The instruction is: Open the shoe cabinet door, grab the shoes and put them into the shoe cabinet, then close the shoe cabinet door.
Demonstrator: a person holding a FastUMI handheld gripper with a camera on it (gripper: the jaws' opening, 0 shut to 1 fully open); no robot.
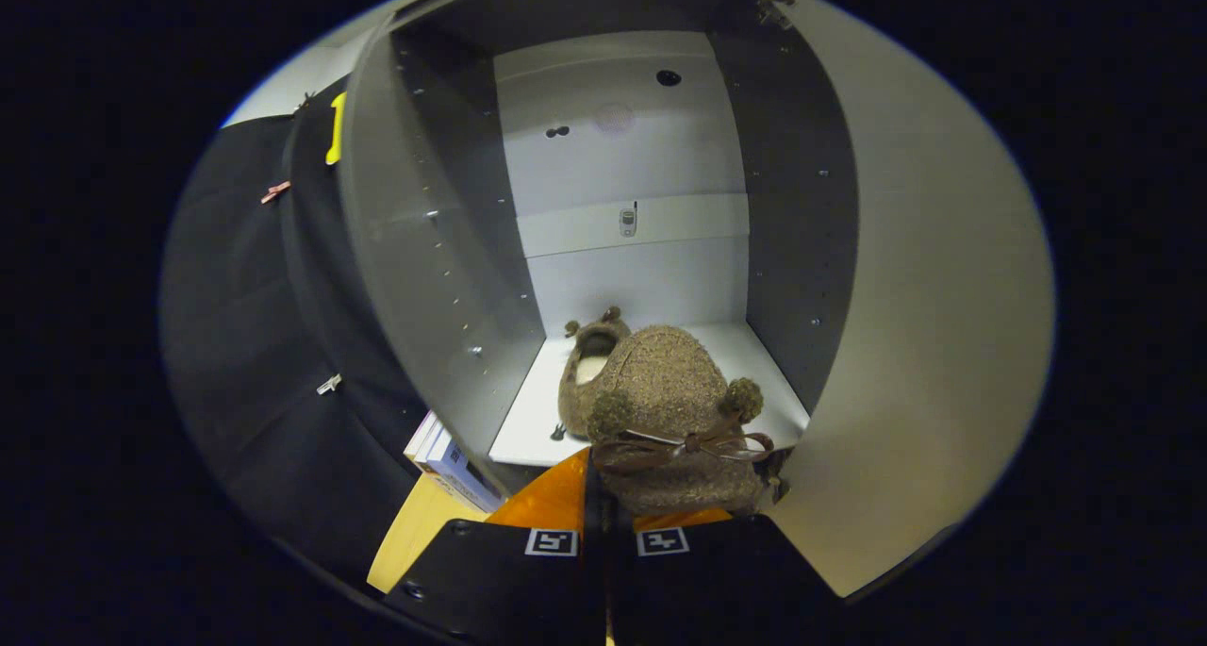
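The grey shoe cabinet (443, 278) stands open, its door (924, 344) swung out to the right. One brown fuzzy slipper (589, 368) lies on the white bottom shelf (528, 410), toward the back. A second brown slipper (674, 391), with pompoms and a brown bow, hangs just ahead of my fingers at the shelf's front edge, partly over the first one. My gripper (603, 500) is shut on this second slipper, its fingers pressed close together on the near end.
A small stack of books or boxes (445, 457) rests on a pale wooden surface (415, 528) left of the cabinet's base. Black cloth with clips (275, 191) hangs to the left. The cabinet's side walls flank the shelf closely.
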